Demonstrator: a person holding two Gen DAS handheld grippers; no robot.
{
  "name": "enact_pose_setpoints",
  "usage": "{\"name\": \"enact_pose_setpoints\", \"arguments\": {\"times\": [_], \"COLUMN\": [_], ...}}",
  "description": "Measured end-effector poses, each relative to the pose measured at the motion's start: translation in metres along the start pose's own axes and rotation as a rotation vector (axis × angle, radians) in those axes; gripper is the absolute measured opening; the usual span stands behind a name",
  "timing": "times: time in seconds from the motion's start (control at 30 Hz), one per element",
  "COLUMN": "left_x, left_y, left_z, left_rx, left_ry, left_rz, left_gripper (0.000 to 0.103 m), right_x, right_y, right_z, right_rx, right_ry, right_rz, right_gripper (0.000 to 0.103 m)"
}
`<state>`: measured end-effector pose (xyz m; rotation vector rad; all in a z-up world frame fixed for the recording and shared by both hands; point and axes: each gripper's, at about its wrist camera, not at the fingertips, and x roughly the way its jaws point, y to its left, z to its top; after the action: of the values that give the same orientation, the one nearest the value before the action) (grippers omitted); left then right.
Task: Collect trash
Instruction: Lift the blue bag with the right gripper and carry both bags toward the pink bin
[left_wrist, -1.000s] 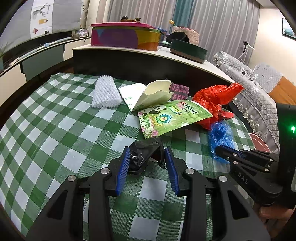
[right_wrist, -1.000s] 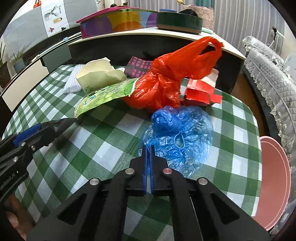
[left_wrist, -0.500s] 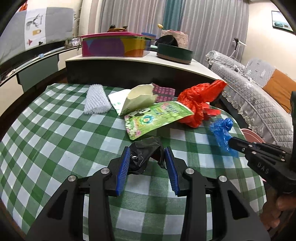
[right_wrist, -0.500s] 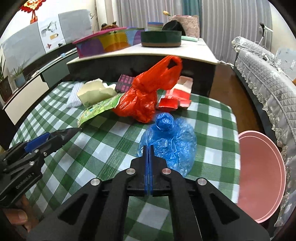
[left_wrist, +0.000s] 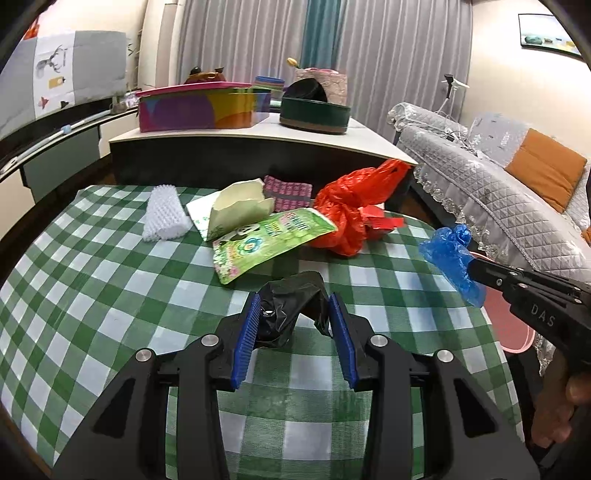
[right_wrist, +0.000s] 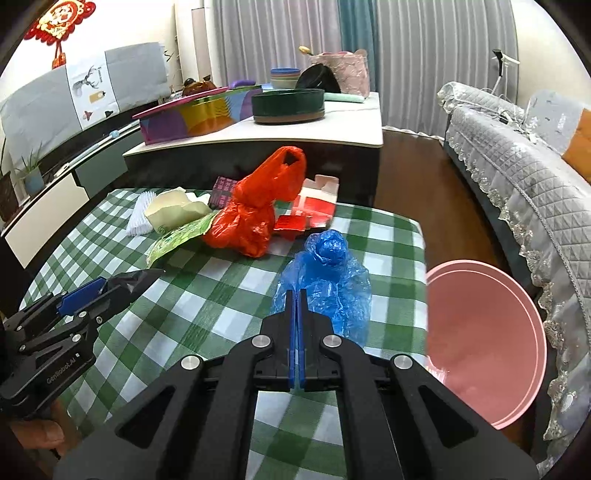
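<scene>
My left gripper is shut on a crumpled black plastic bag and holds it above the green checked table. My right gripper is shut on a blue plastic bag and holds it lifted over the table's right side; the bag also shows in the left wrist view. A pink bin stands on the floor right of the table. On the table lie a red plastic bag, a green snack packet, a cream paper box and a red carton.
A white foam net and a patterned pink packet lie at the table's far side. A dark sideboard with boxes stands behind. A grey covered sofa runs along the right.
Both grippers have risen and pulled back from the table with their bags. The blue bag is lifted off the cloth and hangs from the right gripper. The pink bin has come into view.
</scene>
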<state>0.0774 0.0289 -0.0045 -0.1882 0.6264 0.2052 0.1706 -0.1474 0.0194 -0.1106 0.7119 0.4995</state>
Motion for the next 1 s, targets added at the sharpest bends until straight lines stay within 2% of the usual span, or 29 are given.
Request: {"name": "enact_pose_setpoints", "arguments": {"times": [0.77,1.0], "left_x": [0.016,0.018], "left_y": [-0.069,-0.096], "left_z": [0.002,0.002], "left_rx": [0.083,0.11], "left_ry": [0.003,0.011], "left_rz": [-0.11,-0.171], "left_gripper": [0.038,0.038], "right_x": [-0.034,-0.045], "right_y": [-0.066,-0.089], "right_z": [-0.007,-0.008], "right_rx": [0.083,0.108], "right_ry": [-0.062,-0.078], "right_rz": [-0.079,-0.124], "right_gripper": [0.001,0.001]}}
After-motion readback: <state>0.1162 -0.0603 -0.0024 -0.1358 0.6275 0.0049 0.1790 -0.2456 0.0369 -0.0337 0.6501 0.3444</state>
